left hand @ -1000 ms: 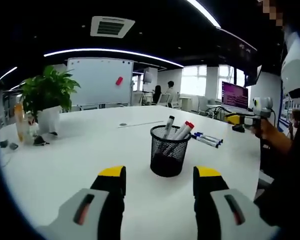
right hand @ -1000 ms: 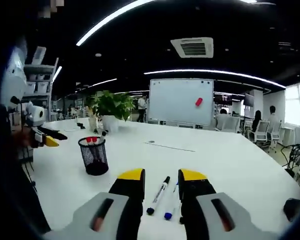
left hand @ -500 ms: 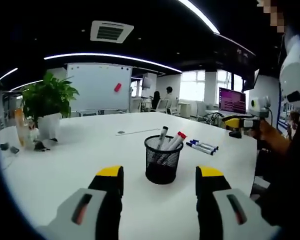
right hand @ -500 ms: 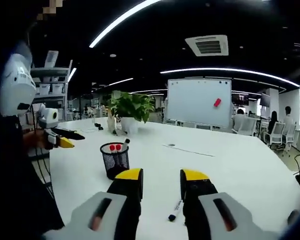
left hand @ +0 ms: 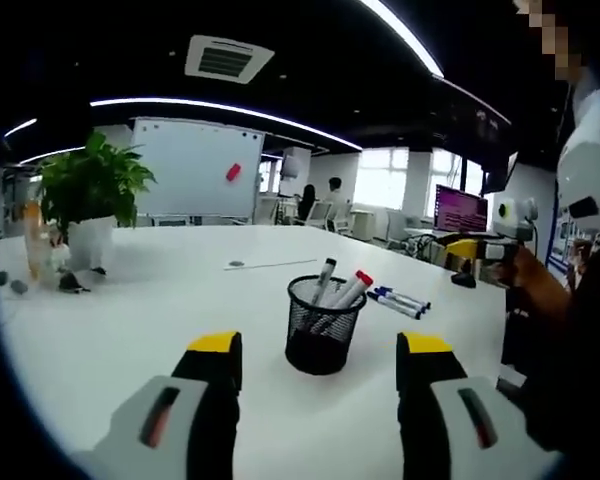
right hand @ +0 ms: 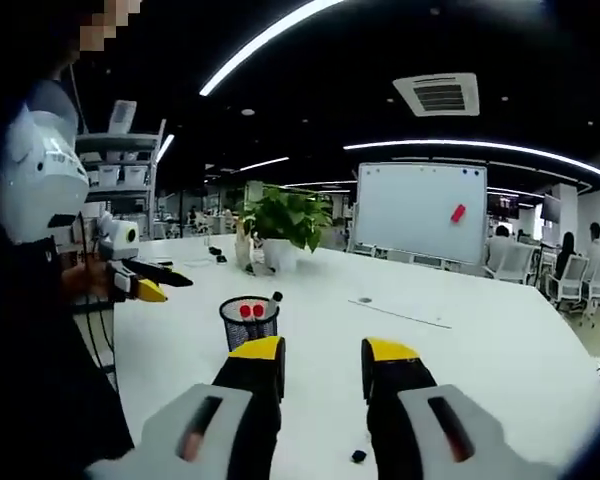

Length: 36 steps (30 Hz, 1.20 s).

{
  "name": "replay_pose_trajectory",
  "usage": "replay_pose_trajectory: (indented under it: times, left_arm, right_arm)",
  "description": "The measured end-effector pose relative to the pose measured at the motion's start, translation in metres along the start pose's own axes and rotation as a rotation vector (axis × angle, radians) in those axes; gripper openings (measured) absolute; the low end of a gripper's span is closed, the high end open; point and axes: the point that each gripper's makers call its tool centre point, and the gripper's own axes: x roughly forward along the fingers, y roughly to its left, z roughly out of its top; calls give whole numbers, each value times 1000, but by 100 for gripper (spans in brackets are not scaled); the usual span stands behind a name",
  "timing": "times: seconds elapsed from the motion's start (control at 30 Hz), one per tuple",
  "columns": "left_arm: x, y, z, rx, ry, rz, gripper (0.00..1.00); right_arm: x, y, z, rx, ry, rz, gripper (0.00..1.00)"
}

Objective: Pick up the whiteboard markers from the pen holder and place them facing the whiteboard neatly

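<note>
We swung the right gripper [right hand: 320,362] off the laid markers [left hand: 395,301] toward the pen holder [left hand: 324,326]; both grippers, left gripper [left hand: 320,360] included, gape empty. Holder between left jaws, markers inside.

Both views look low across the white table [left hand: 130,320] toward the far whiteboard [left hand: 195,168], the left gripper view near the black mesh pen holder [left hand: 323,325], the right gripper view farther back, sharing holder [right hand: 250,322], whiteboard [right hand: 420,212] and potted green plant [right hand: 282,225].
</note>
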Motion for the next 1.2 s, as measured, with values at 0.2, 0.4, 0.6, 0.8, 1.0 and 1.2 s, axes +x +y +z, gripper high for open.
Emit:
replay_pose_trajectory:
  times: [0.2,0.4,0.6,0.8,1.0,1.2]
  left_arm:
    - [6,1,-4,36,24,23,63]
    - [7,4,-10,86,52,53,61]
    - [2,7,-17,71,68,76,60]
    - [-8,15,-21,61,74,115,59]
    - [-11,21,-25,28,74,127,59]
    - [-8,25,-25,26,77,124,59]
  right_arm:
    - [12,10,2,-40,11,59,35]
    - [24,14,8,-78,7,109,35]
    - [40,20,4,-63,29,153,29]
    - [54,36,0,-29,31,218,28]
    - [66,48,-9,-30,47,255,29]
    - [67,48,-10,14,30,245,29]
